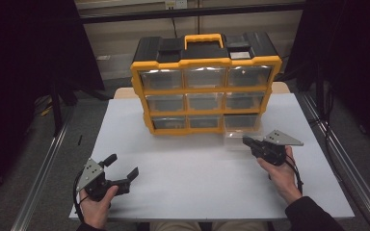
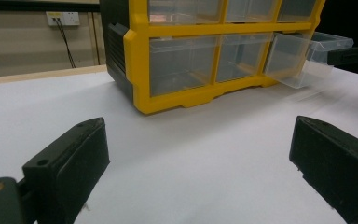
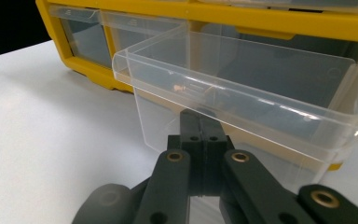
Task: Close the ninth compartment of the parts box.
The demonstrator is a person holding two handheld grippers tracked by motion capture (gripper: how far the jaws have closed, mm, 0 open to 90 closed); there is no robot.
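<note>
At lower left of the high view, the left gripper [image 1: 123, 167] sits idle on the white table [image 1: 183, 168], held in the person's left hand [image 1: 95, 207]. Jaws spread wide, nothing btwn them; in the left gripper view they stand far apart at the bottom corners w/ bare tabletop in the gap. It's well apart from the cabinet.

Centre of the frame, toward the top: the yellow-and-black drawer cabinet [image 1: 204, 89], upright, three rows of three clear drawers, carry handle [image 1: 203, 39] on top. All drawers look flush except one.

Right of centre, at the cabinet's bottom-right slot: the clear drawer [image 1: 241, 130] is pulled partway out over the table, back end apparently still in its slot. In the left gripper view it juts out at upper right [image 2: 303, 58]. In the right gripper view the drawer [image 3: 242, 93] looks empty, as far as I can tell.

Further right, the right gripper [image 1: 247, 142] in the person's right hand [image 1: 282, 173] is at the drawer's front. Its jaws are closed tight together, and appear pinched on the drawer's front lip or wall; the exact contact pt is hard to see thru the clear plastic.

Judgement: step in hand is working that bottom-right drawer, prob. mid-pull. Next move calls for a straight, level draw along the slot's axis, steady pinch, no twisting, so it doesn't jam or tip. The cabinet could slide; the free left gripper might brace it.
</note>
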